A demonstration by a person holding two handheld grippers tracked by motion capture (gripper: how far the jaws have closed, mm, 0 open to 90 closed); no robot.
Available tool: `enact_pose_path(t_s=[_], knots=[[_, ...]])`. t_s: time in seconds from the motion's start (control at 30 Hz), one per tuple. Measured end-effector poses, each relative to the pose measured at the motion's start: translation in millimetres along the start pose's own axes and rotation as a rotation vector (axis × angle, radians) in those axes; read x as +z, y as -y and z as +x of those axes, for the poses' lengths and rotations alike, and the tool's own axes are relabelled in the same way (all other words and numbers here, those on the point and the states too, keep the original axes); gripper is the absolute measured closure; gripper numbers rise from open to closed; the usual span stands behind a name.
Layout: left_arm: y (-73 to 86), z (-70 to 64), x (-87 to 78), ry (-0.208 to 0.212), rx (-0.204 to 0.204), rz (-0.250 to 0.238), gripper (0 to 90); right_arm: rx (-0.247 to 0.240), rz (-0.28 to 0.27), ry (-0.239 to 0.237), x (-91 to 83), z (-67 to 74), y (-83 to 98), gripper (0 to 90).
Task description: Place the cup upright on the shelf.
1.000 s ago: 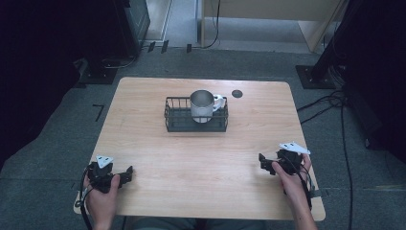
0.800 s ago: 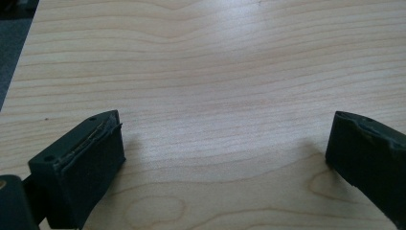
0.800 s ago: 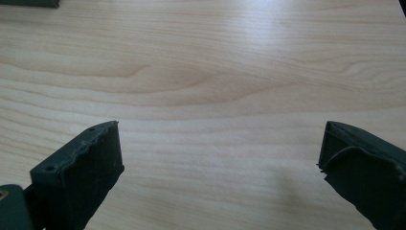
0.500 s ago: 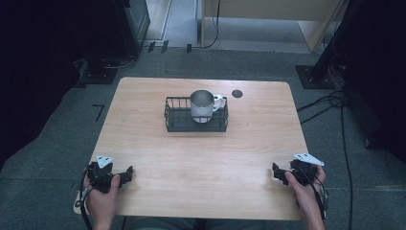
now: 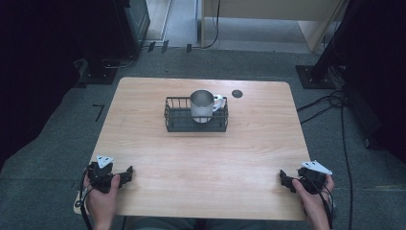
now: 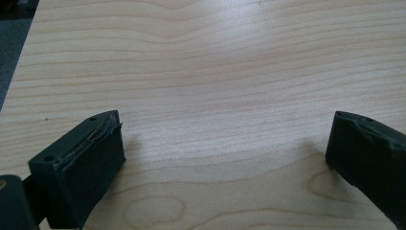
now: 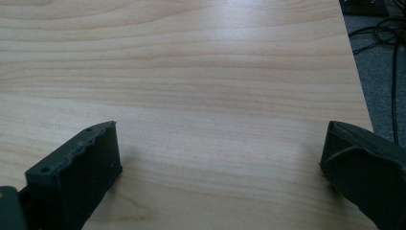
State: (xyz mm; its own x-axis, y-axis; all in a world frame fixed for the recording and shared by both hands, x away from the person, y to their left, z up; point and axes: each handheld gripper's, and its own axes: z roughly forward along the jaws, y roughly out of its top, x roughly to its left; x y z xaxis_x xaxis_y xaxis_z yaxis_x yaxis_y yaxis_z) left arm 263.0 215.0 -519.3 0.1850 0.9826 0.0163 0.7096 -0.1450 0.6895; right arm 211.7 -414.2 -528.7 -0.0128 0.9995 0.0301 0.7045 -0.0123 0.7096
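Over the table, high view: a metal mug [image 5: 203, 105] stands inside a black wire basket [image 5: 178, 120] toward the far side; the left gripper [image 5: 125, 174] and right gripper [image 5: 284, 179] rest at the near corners, well apart from it.
Left gripper view: jaws spread wide, nothing between them, bare wooden table [image 6: 215, 72] beneath.
Right gripper view: jaws likewise spread and empty, table edge close by.
Risk: a careless reach could likely catch the basket's rim and tip the mug.
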Motion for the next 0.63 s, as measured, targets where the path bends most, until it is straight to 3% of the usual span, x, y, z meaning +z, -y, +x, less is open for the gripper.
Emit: enact_pose_path(t_s=[0.2,0.53,0.63], knots=[[0.0,0.0,-0.1,0.0,0.0,0.001,0.0,-0.025,-0.007,-0.022,-5.5,-8.0,6.7,0.0],[0.0,-0.1,0.0,0.0,0.0,0.0,0.0,-0.028,-0.007,-0.026,-6.2,-8.8,7.5,0.0],[0.2,-3.1,-0.4,-0.031,-0.034,0.001,0.0,-0.028,-0.007,-0.026,-6.3,-8.8,7.5,0.0]])
